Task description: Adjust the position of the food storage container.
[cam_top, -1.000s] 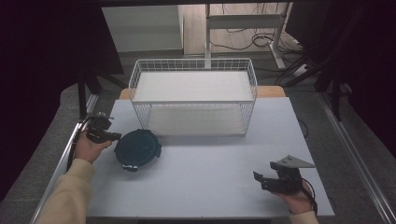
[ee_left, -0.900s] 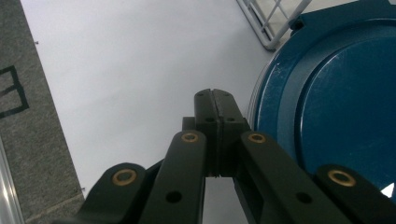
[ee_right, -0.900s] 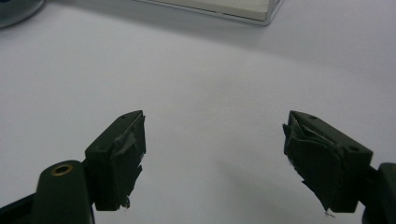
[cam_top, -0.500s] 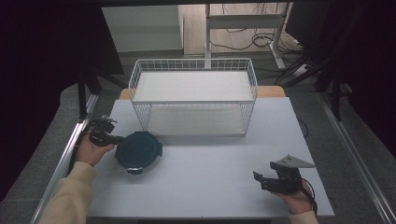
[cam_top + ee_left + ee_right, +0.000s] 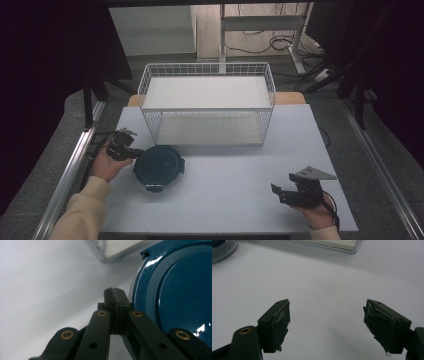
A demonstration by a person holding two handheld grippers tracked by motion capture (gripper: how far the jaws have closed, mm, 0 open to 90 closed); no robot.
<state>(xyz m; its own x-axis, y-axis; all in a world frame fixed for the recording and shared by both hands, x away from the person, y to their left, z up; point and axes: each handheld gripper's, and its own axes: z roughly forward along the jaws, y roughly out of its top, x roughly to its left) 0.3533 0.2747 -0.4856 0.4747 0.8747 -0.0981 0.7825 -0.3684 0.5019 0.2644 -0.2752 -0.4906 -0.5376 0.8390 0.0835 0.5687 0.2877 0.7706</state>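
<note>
At nine o'clock on the table (image 5: pixel 225 200), the blue lid (image 5: pixel 159 166) is touched by the left gripper (image 5: pixel 115 293), jaws together; contact is hidden overhead. Right gripper (image 5: pixel 327 325) jaws are held apart, empty.

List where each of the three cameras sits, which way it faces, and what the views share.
High view: above the person's side, looking forward and down at the table; forearms, left gripper, right gripper.
Left gripper view: rides the left gripper, jaws shut, beside the blue round container.
Right gripper view: rides the right gripper, jaws open over bare table.
Shared: all three show the wire basket; high and left gripper views show the container.
</note>
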